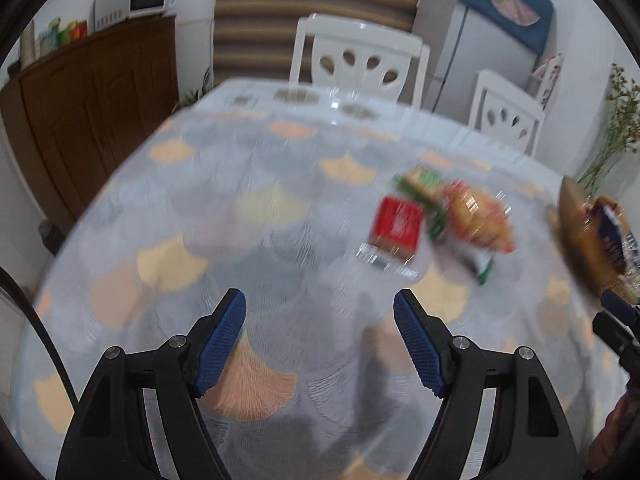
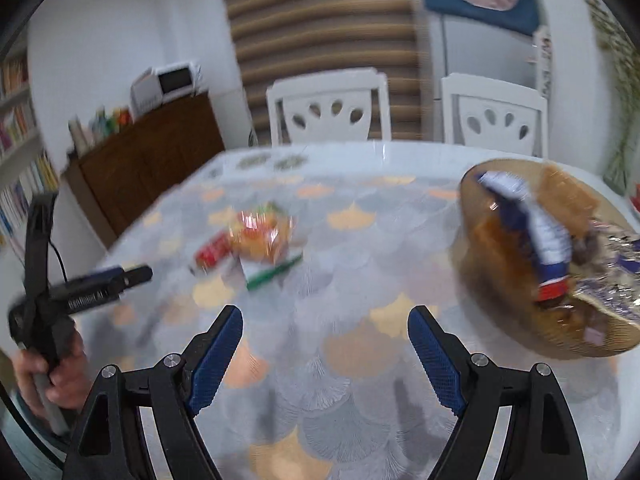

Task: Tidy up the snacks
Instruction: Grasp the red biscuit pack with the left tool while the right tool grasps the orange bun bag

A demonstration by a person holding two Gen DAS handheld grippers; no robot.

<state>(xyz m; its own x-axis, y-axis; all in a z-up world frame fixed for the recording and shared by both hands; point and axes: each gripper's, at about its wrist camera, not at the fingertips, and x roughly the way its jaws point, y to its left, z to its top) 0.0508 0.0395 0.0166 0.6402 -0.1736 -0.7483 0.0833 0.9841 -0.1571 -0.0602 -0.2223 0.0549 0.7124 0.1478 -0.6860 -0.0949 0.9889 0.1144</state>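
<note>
Both views are blurred by motion. A red snack packet (image 1: 396,220), a green-edged packet (image 1: 424,188) and an orange bread packet (image 1: 480,216) lie together on the table right of centre. They also show in the right wrist view: red packet (image 2: 212,254), bread packet (image 2: 260,236). A woven basket (image 2: 516,312) at the right holds a blue-and-white packet (image 2: 540,232) and other snacks. My left gripper (image 1: 320,312) is open and empty, short of the packets. My right gripper (image 2: 325,328) is open and empty, left of the basket.
The table carries a fan-patterned cloth (image 1: 260,208). Two white chairs (image 2: 328,108) stand at its far side. A brown cabinet (image 1: 96,120) with a microwave is at the left, a fridge (image 1: 480,56) at the back right. The left gripper's body (image 2: 80,292) shows at the left.
</note>
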